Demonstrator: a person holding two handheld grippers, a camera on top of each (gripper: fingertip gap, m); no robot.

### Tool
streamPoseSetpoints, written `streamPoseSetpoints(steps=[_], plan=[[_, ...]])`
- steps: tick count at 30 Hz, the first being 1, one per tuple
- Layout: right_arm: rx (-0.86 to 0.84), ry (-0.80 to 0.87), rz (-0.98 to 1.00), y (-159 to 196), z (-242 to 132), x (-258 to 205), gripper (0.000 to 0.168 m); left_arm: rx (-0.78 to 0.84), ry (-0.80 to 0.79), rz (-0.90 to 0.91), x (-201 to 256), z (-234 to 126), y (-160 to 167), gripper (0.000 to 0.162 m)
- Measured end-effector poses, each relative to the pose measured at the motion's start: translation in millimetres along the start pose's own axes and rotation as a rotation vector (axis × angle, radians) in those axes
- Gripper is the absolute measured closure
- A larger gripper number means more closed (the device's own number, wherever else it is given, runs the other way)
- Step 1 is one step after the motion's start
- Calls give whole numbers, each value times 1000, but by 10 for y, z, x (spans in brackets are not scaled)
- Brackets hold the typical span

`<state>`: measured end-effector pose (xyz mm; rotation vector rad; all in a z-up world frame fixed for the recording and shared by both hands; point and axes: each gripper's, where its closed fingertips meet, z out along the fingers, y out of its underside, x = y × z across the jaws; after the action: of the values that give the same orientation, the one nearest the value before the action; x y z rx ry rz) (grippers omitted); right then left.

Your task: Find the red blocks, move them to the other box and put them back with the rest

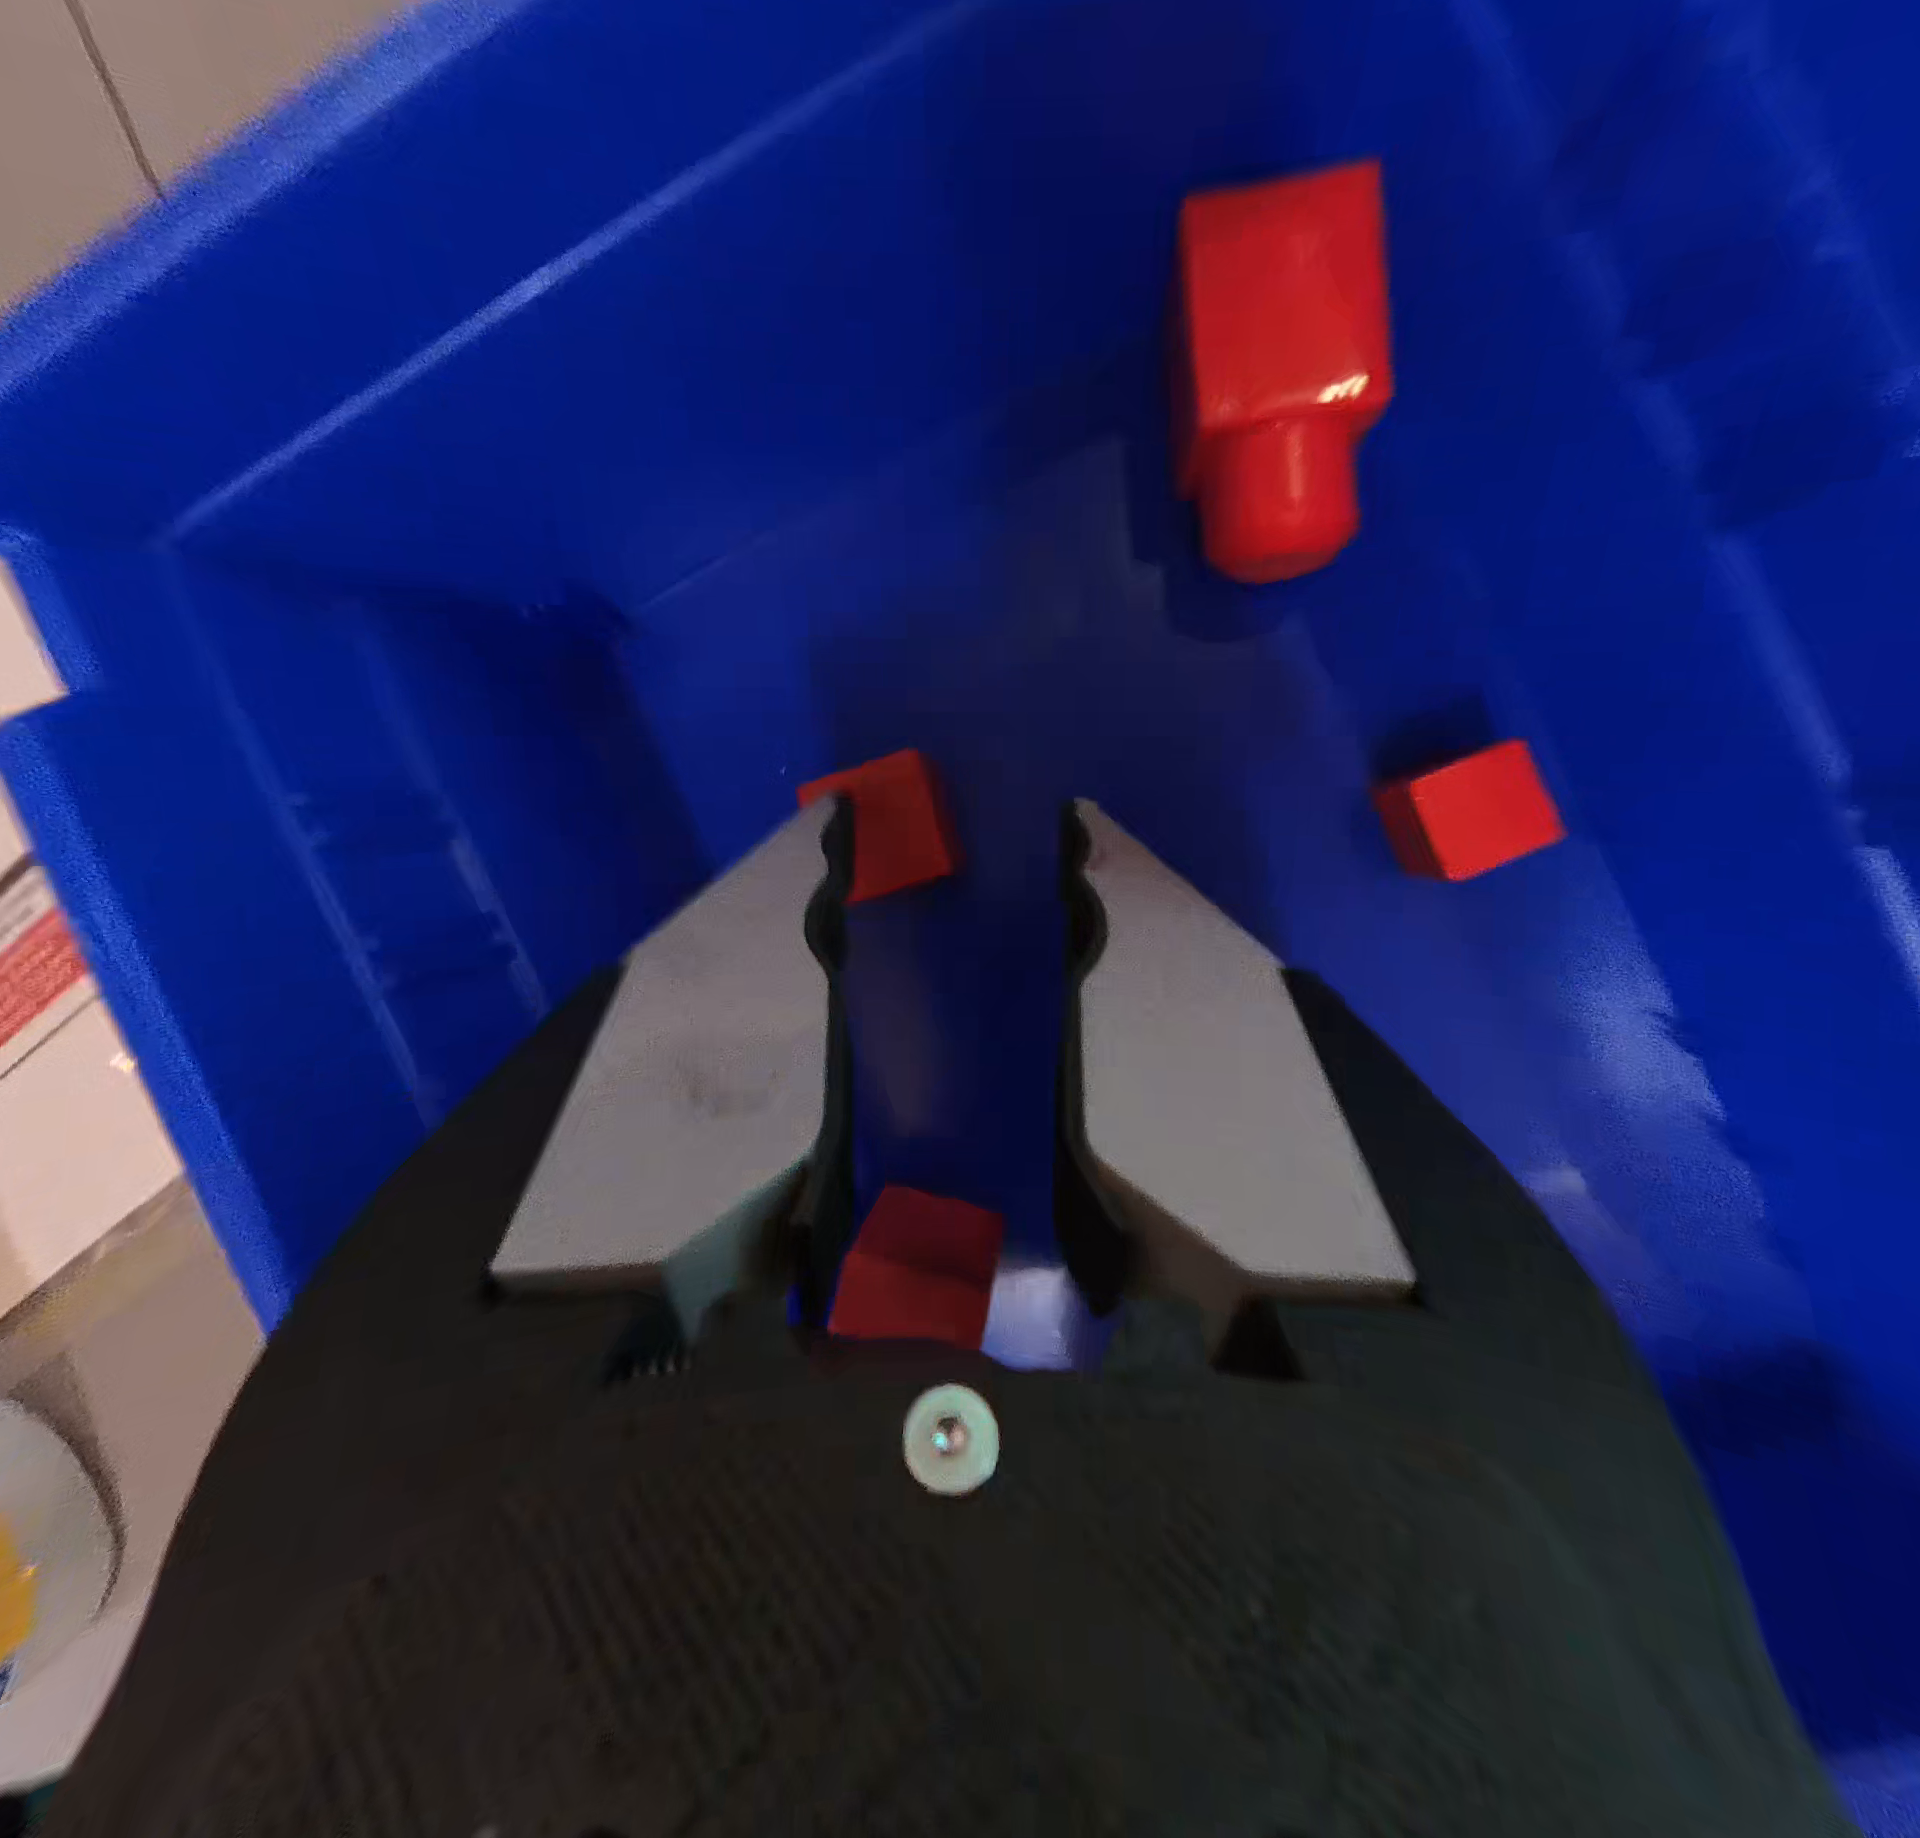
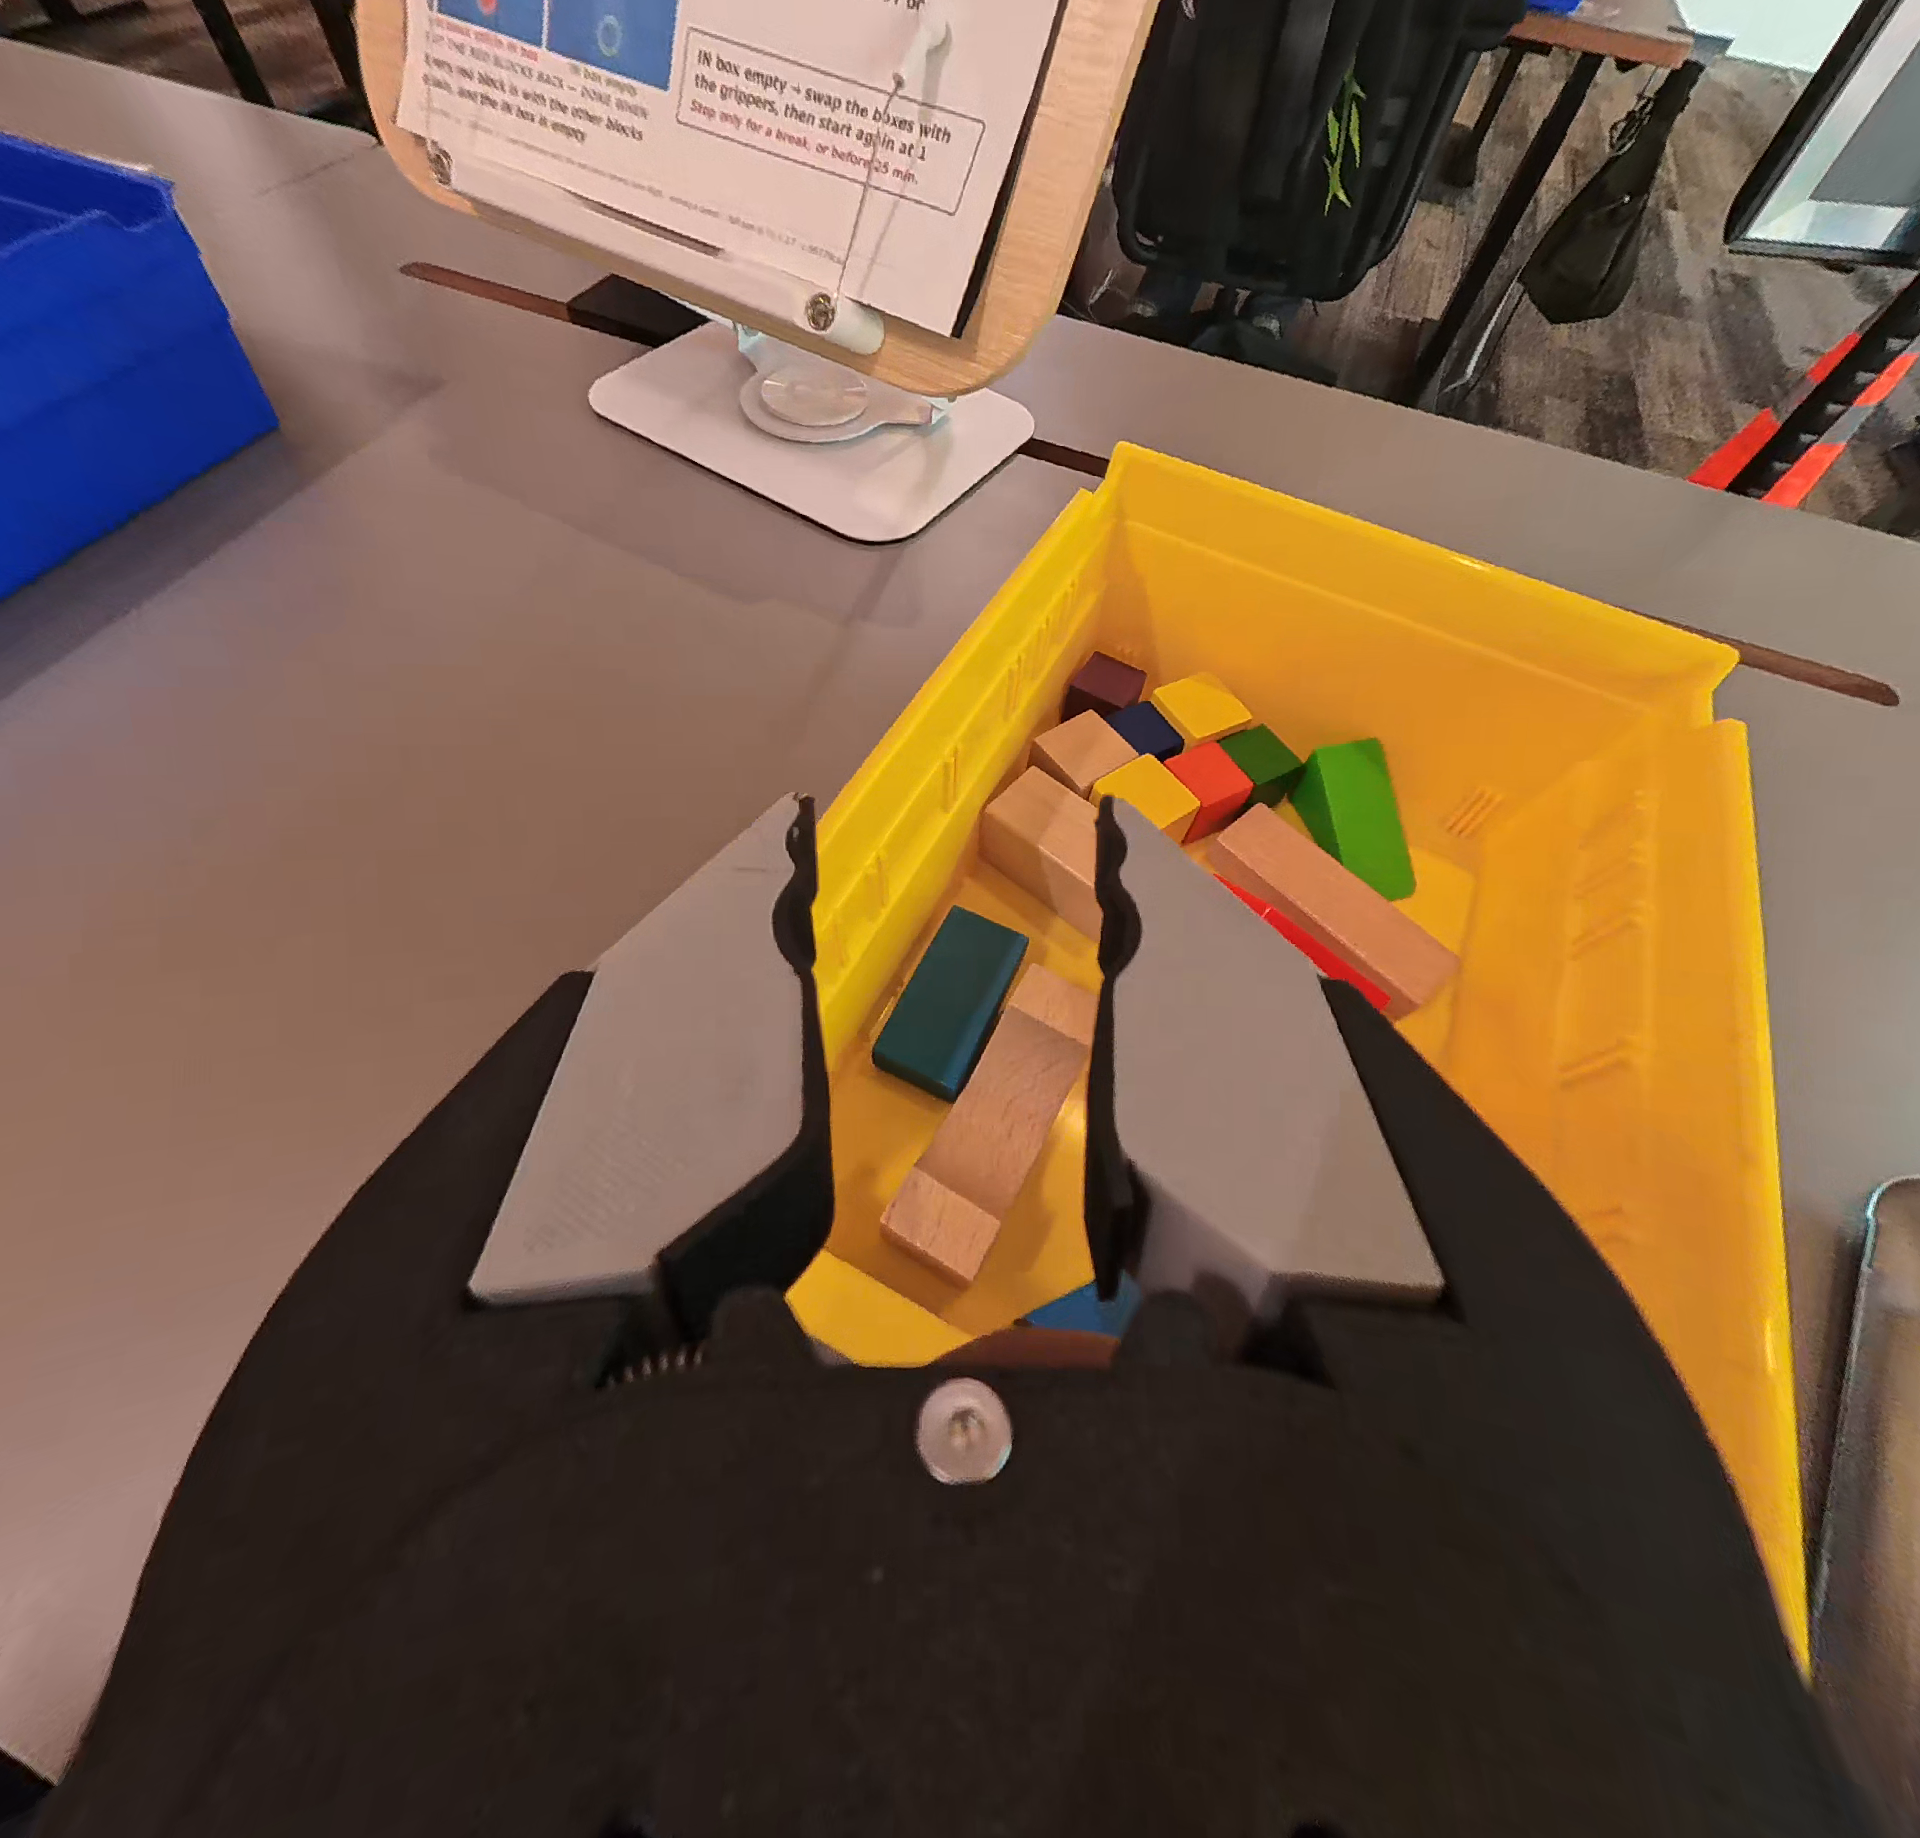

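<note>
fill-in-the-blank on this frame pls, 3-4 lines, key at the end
1. The left tongs hang open inside the ____ bin.
2. The loose pieces in that bin, such as the cube at right, are all ____.
3. The mixed blocks lie in the ____ bin, under the open right tongs.
4. The long green block lies ____ that bin.

Missing words: blue; red; yellow; inside
</note>
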<state>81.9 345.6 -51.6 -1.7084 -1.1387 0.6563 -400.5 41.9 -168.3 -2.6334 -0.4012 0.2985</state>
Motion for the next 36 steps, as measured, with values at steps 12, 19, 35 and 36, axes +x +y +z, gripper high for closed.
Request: streamPoseSetpoints(steps=[12,19,35,36], plan=[[24,-32,-10,-66,-69,-62,117,-98,-72,53,-38,52,101,128],[29,-31,-21,-88,-87,-102,117,-43,-86,27,-125,9,29,127],[8,-55,-55,-67,-55,-218,117,-514,-273,607,-508,76,263,101],[8,-58,-55,-67,-58,-221,117,-553,-275,708,-526,74,288,104]])
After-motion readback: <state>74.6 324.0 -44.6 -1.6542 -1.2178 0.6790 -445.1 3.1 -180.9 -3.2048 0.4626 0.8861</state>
